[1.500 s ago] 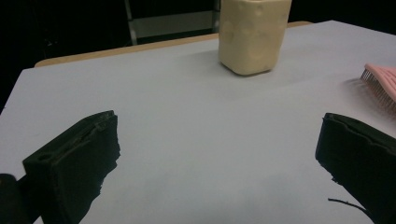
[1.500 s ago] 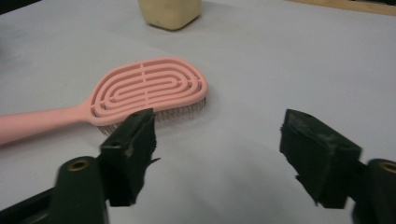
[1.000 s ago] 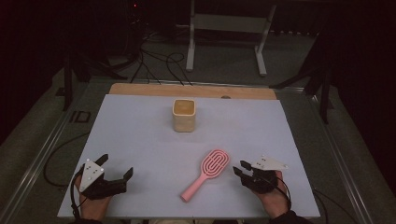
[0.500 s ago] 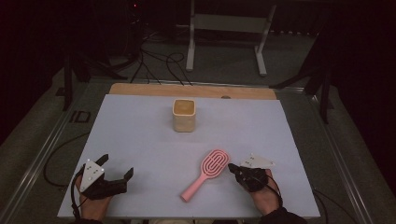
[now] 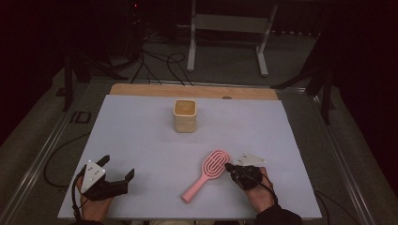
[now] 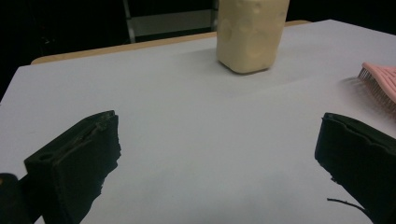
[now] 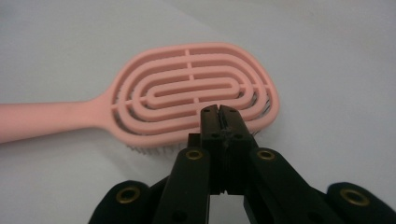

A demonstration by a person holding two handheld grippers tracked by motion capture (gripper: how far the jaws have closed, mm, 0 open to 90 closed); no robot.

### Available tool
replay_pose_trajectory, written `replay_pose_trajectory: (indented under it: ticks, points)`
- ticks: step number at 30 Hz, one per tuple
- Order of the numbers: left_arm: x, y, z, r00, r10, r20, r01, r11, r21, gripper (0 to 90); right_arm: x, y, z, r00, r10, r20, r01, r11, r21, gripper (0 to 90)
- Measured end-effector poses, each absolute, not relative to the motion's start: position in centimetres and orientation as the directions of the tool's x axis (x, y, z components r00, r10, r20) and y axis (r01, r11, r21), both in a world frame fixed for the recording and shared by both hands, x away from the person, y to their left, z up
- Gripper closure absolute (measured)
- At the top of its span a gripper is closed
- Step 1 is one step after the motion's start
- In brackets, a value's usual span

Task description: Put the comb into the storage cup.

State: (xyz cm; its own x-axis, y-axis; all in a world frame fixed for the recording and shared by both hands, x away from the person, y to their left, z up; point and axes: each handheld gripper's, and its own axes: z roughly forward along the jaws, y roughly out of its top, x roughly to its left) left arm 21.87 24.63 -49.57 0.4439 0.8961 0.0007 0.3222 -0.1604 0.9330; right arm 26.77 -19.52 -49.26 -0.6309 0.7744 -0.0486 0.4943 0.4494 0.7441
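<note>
A pink hairbrush (image 5: 206, 176) lies bristles down on the white table (image 5: 141, 136), handle toward the near left. My right gripper (image 5: 229, 167) is shut, with nothing between the jaws, and its tip is at the right edge of the brush head. In the right gripper view the closed jaws (image 7: 219, 113) overlap the near rim of the hairbrush (image 7: 187, 88); I cannot tell whether they touch it. My left gripper (image 5: 118, 167) rests open at the near left, holding nothing. In the left gripper view my left gripper (image 6: 222, 130) has bare table between its wide jaws.
A cream cup (image 5: 185, 115) stands upright at the table's middle back, also ahead in the left gripper view as the cup (image 6: 250, 32). The brush head (image 6: 380, 79) shows at that view's right edge. A wooden strip (image 5: 187, 91) runs along the far edge.
My right gripper slid left up to the brush head and its jaws closed together. The left gripper, the brush and the cup stayed put.
</note>
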Motion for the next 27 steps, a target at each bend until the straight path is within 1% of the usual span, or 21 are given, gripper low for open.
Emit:
replay_pose_trajectory:
  ticks: [4, 14, 27]
  points:
    - [21.9, 24.6, -49.6, 0.444, 0.896, 0.000, 0.322, -0.160, 0.933, 0.6, 27.8, -18.9, -49.2, -0.636, 0.769, -0.072, 0.492, 0.475, 0.730, 89.6]
    - [21.9, 24.6, -49.6, 0.443, 0.897, 0.001, 0.322, -0.160, 0.933, 0.7, 30.0, -17.1, -49.0, -0.659, 0.748, -0.080, 0.493, 0.509, 0.706, 89.6]
    - [21.9, 24.6, -49.6, 0.443, 0.897, 0.004, 0.322, -0.163, 0.932, 0.8, 31.9, -14.2, -48.8, -0.693, 0.714, -0.101, 0.477, 0.559, 0.678, 89.5]
